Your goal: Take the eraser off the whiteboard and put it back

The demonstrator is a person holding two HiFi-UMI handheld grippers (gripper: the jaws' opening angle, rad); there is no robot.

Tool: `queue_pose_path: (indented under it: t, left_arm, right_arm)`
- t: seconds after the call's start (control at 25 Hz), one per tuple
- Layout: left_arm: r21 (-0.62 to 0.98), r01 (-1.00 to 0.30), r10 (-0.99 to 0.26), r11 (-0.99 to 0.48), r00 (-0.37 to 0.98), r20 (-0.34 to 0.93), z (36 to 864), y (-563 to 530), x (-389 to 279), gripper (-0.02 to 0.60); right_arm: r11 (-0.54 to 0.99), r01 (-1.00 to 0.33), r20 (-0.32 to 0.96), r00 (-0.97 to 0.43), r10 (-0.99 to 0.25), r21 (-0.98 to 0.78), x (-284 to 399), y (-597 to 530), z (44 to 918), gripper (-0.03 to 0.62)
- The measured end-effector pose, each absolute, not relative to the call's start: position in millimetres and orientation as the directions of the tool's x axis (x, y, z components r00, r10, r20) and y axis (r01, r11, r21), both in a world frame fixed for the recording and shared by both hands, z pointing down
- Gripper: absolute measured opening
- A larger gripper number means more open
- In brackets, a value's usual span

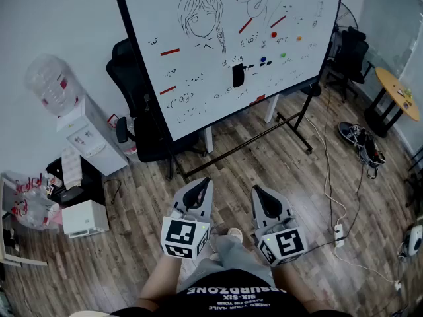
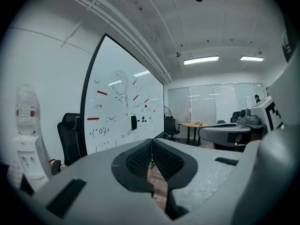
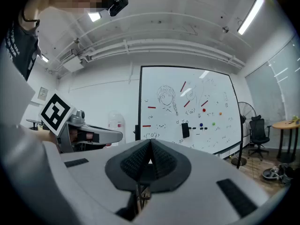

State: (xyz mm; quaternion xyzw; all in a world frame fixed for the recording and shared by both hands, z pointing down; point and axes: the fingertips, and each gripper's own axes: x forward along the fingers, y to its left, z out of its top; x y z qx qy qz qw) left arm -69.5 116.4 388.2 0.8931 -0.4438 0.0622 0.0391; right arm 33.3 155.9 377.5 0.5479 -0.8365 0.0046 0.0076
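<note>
Black against the white surface, the eraser sits upright on the whiteboard, well ahead of both grippers and a little right of where the right one's jaws point. The left gripper and right gripper are each closed tight, with nothing between the jaws. The eraser is probably light, with a stiff back and a soft felt face, likely held on by a magnet. Pinching its two long sides looks safest.

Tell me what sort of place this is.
Most likely an office or meeting room. A large whiteboard on a stand is covered in sketches, a black office chair sits beside it, and a water dispenser stands against the wall.
</note>
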Motion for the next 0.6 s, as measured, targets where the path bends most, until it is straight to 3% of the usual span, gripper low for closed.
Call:
queue_pose_path:
  t: [0.6]
  left_arm:
    - [-0.005,-0.761,-0.753,-0.649,0.641,0.147,379.3,36.2,-6.1,0.005]
  right_arm:
    - [0.388,-0.922,-0.003,-0.388,-0.922,-0.009,80.9,72.2,374.7,-0.002]
